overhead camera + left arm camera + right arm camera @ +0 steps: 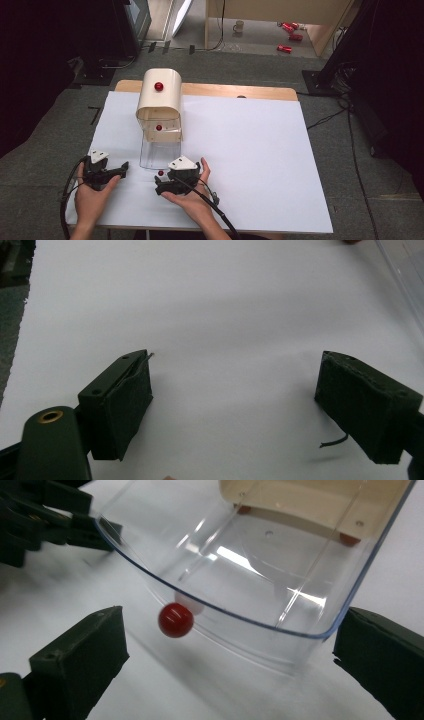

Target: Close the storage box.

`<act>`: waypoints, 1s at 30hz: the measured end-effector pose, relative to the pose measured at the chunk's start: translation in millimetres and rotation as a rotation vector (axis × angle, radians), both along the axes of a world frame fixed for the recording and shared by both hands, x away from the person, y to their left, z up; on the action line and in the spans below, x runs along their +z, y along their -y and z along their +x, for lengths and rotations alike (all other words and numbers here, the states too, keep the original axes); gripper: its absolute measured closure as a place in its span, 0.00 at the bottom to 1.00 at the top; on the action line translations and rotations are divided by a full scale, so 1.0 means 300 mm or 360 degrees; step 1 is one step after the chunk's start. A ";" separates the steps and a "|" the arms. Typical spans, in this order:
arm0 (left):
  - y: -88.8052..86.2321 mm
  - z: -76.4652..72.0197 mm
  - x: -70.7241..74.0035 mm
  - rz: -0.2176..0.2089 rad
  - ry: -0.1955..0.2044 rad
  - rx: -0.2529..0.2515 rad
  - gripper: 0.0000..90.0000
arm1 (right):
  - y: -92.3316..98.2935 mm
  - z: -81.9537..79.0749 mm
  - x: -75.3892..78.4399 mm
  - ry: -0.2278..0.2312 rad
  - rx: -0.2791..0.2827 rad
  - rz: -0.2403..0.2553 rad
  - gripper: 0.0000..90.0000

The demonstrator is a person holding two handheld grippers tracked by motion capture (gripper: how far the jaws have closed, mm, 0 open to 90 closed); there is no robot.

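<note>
A cream box [159, 100] with a rounded top and a red knob [159, 86] stands at the back left of the white table sheet [250, 150]. Its clear plastic flap [159, 152] lies folded down toward me, with a small red knob [160, 173] at its front edge. My right gripper [162, 184] is open just in front of that edge. In the right gripper view the flap's rim [250, 615] and its red knob [175, 620] lie ahead between the wide jaws [230, 665], untouched. My left gripper [122, 169] rests open to the left, nothing between its jaws [235, 405].
The left gripper [45, 515] sits close to the flap's left corner. A second red knob [159, 127] shows on the box's lower front. Beyond the table, red cans [285, 48] and a mug [239, 26] lie on the floor.
</note>
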State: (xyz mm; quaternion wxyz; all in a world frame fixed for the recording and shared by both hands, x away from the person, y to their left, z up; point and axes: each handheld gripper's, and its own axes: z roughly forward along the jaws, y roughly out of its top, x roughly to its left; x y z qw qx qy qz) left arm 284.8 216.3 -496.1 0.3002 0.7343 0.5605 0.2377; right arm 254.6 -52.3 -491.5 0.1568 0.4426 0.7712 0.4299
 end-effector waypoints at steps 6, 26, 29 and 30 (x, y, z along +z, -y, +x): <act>0.000 0.000 0.000 0.0002 0.0000 -0.0002 0.17 | -0.014 0.006 -0.013 0.0053 -0.0088 -0.0095 0.06; 0.000 0.000 0.000 0.0002 0.0002 0.0000 0.17 | -0.020 0.025 -0.023 0.0002 -0.0082 -0.0120 0.08; 0.000 0.000 0.000 0.0003 0.0002 0.0001 0.17 | -0.015 0.026 -0.020 -0.0003 -0.0097 -0.0117 0.09; 0.000 0.000 0.000 0.0002 0.0002 0.0000 0.17 | -0.013 0.027 -0.019 -0.0001 -0.0097 -0.0114 0.10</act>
